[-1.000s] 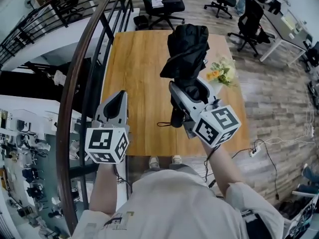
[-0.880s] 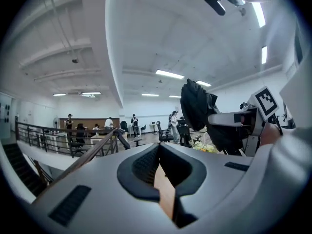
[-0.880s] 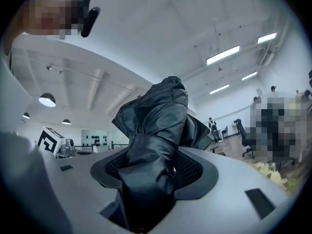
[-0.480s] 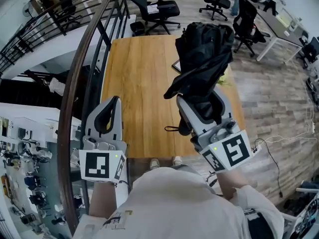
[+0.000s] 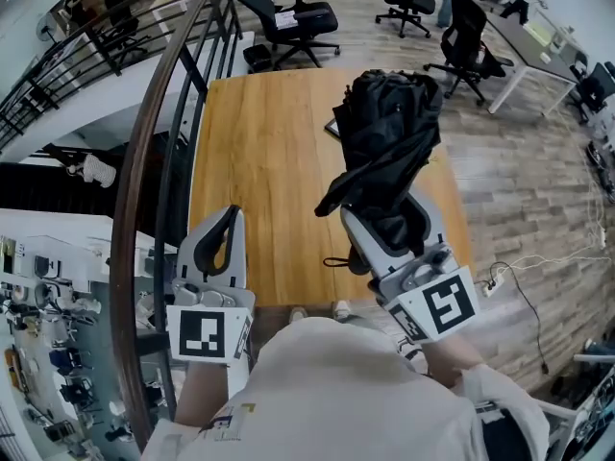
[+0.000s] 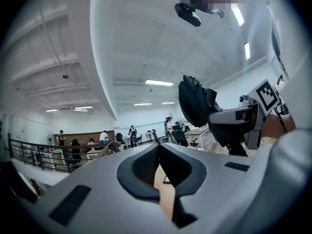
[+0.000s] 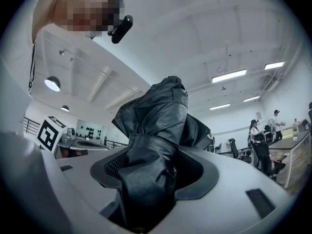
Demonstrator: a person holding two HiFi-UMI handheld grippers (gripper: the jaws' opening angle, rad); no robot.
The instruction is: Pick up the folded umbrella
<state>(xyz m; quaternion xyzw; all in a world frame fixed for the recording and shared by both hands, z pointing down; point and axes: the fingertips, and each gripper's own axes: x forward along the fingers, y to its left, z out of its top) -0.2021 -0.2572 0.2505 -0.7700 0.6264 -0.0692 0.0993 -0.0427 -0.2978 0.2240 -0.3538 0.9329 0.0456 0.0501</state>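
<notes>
The folded black umbrella (image 5: 389, 137) is off the wooden table (image 5: 255, 171), clamped between the jaws of my right gripper (image 5: 384, 221) and sticking out past them over the table. Its thin wrist strap (image 5: 336, 260) dangles below. In the right gripper view the crumpled black umbrella (image 7: 151, 130) fills the gap of the right gripper (image 7: 151, 167), with both pads pressed on it. My left gripper (image 5: 229, 215) hovers at the table's near left corner, shut with nothing in it. In the left gripper view the tips of the left gripper (image 6: 159, 147) meet, and the umbrella (image 6: 195, 101) shows to the right.
A curved dark railing (image 5: 144, 161) runs along the table's left side, with a drop to a lower floor beyond it. Office chairs (image 5: 288, 22) stand past the far edge. A flat dark item (image 5: 332, 128) lies behind the umbrella. A power strip (image 5: 490, 287) and cable lie on the floor.
Both grippers have come up and back toward me. The umbrella rode along in the right gripper, now higher above the table and covering the flowers seen earlier.
</notes>
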